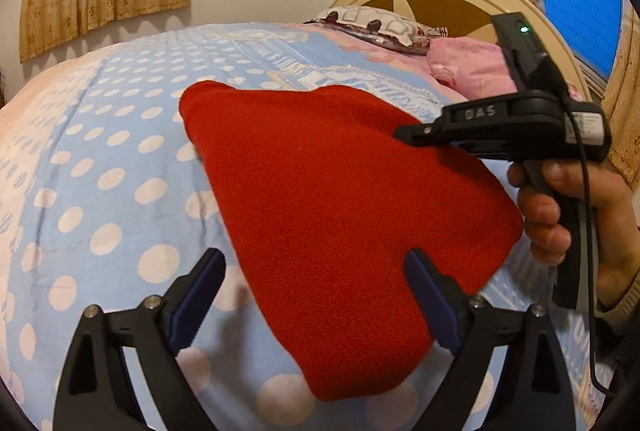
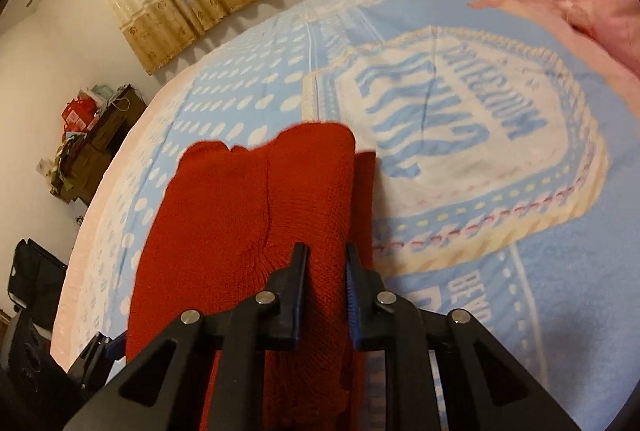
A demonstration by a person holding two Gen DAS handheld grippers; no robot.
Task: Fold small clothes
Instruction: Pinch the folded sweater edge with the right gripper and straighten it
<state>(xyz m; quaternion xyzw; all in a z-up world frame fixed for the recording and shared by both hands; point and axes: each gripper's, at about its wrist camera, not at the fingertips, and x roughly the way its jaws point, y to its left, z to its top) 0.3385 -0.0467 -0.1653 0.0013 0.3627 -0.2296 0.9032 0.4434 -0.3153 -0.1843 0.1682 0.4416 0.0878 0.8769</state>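
A red knitted garment (image 1: 340,199) lies folded on the bed. My left gripper (image 1: 316,259) hangs over its near end, jaws wide open, the right blue pad (image 1: 430,295) over the cloth and the left pad beside it on the sheet; nothing is gripped. My right gripper (image 2: 326,251) is shut on a raised fold of the red garment (image 2: 224,215) along its right edge. In the left wrist view the right gripper (image 1: 408,133), held by a hand (image 1: 560,207), reaches in from the right onto the garment's far side.
The bed carries a light blue sheet (image 1: 120,159) with white dots and a printed crest (image 2: 460,135). A pink bundle (image 1: 468,65) and a patterned pillow (image 1: 380,25) lie by the headboard. Cluttered furniture (image 2: 92,135) stands against the wall beyond the bed.
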